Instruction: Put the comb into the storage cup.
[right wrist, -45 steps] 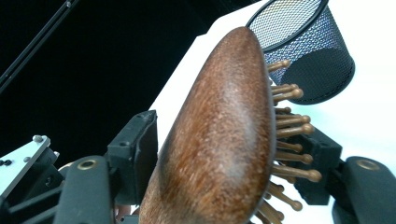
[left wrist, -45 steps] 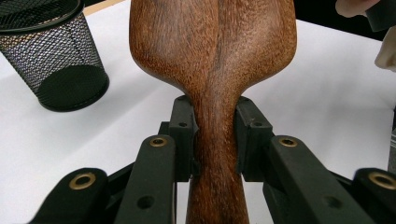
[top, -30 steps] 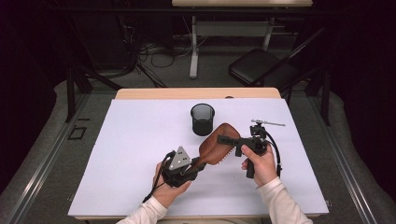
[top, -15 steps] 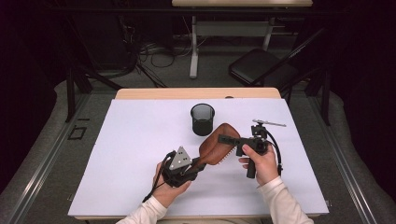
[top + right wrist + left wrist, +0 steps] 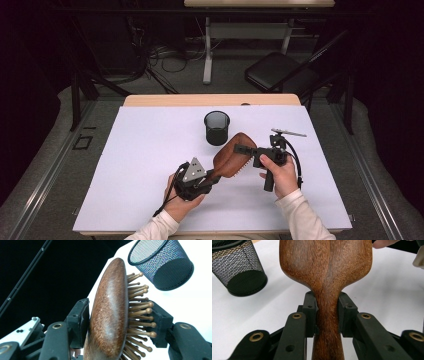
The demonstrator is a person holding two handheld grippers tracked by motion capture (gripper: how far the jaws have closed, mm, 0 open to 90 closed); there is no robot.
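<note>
A brown wooden hairbrush hangs just above the white table, with its bristles toward the person. My left gripper is shut on its handle, a pad on each side of the neck. My right gripper reaches in from the right across the brush head. Its jaws have just been closing: one pad lies against the wooden back and the other pad meets the bristle tips. A black mesh cup stands upright just beyond the brush.
The white sheet covers the tabletop, and a strip of bare wood shows along its far edge. A folding chair and desk legs stand on the dark floor behind. The mesh cup sits close to the brush head's far side.
The right gripper's jaws have drawn in around the brush head. Both hands and the brush have kept their places.
</note>
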